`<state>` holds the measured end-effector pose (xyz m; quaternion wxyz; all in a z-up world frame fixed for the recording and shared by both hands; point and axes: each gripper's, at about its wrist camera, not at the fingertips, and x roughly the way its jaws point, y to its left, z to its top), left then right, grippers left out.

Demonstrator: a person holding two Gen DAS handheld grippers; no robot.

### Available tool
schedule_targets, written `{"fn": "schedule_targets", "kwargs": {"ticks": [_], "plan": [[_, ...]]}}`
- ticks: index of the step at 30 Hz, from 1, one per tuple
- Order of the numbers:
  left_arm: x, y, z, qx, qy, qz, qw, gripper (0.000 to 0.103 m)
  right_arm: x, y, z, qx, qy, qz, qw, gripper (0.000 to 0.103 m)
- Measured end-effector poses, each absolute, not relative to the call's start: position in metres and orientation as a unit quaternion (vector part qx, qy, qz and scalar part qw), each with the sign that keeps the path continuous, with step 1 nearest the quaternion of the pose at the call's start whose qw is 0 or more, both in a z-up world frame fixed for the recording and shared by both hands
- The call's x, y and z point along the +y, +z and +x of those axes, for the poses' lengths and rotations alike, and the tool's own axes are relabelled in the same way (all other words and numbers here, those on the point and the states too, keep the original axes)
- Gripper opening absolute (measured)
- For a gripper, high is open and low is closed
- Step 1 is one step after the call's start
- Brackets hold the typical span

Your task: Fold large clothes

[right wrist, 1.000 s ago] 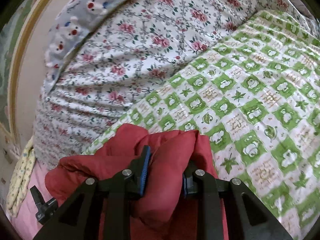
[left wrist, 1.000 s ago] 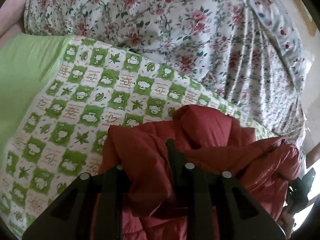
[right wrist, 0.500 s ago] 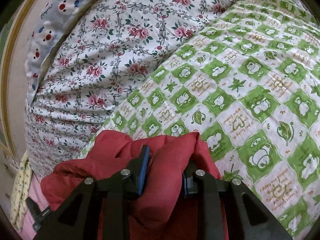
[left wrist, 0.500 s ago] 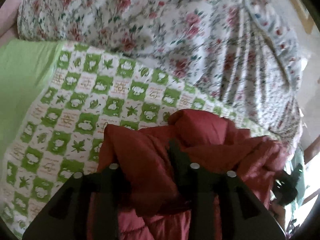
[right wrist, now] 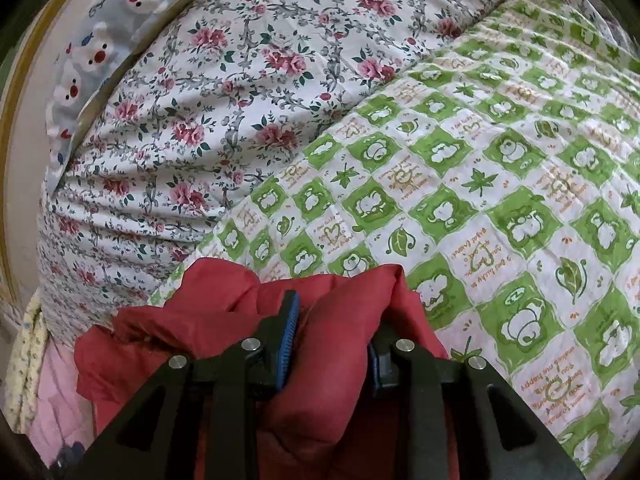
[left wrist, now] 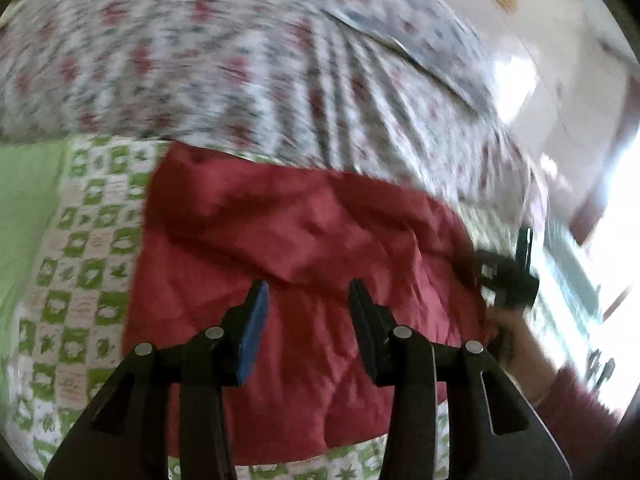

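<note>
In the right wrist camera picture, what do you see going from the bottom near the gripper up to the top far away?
right gripper, its jaws shut on the red jacket → green checkered quilt → floral rose duvet → grey animal-print pillow at the top left.

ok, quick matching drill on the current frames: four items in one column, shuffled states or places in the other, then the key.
1. left claw
2. right claw
3. red padded jacket
4. floral quilt

A. bunched behind the green checked sheet
B. open, nothing between its fingers
C. lying on the checked sheet
D. shut on a fold of red fabric

Pairs: 1-B, 2-D, 3-C, 4-A
</note>
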<state>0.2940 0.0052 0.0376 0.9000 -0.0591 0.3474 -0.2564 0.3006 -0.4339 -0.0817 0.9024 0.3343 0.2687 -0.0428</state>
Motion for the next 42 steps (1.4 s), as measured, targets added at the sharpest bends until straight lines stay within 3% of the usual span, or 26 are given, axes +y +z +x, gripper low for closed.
{"fn": "schedule_targets", "kwargs": {"ticks": [8,11,13,15,20,23,31,42], "plan": [[-0.034,-0.018,0.32,0.383,-0.174,0.039,0.907,0.039,-0.419,-0.032,0.27,0.246,-0.012,0.29,0.925,0.049],[-0.032,-0.026,0.328,0.382,-0.157,0.037,0.91,0.039,-0.398,-0.003,0.241,0.22,-0.001,0.237,0.946,0.061],[-0.032,-0.028,0.328,0.377,-0.147,0.04,0.914,0.039,-0.376,0.009,0.224,0.203,0.005,0.182,0.962,0.076],[-0.034,-0.028,0.328,0.375,-0.14,0.046,0.915,0.039,-0.35,0.01,0.22,0.21,0.032,0.13,0.968,0.082],[-0.032,-0.029,0.338,0.384,-0.127,0.044,0.914,0.039,-0.306,-0.029,0.257,0.314,0.066,0.044,0.946,0.081],[-0.027,-0.031,0.345,0.39,-0.12,0.041,0.912,0.04,-0.319,-0.052,0.284,0.346,0.03,0.054,0.936,0.081],[0.0,-0.046,0.39,0.436,-0.091,-0.021,0.895,0.041,-0.364,-0.072,0.323,0.376,-0.005,0.12,0.919,0.084],[-0.007,-0.053,0.405,0.444,-0.076,-0.01,0.893,0.041,-0.369,-0.084,0.332,0.379,-0.016,0.122,0.917,0.087]]}}
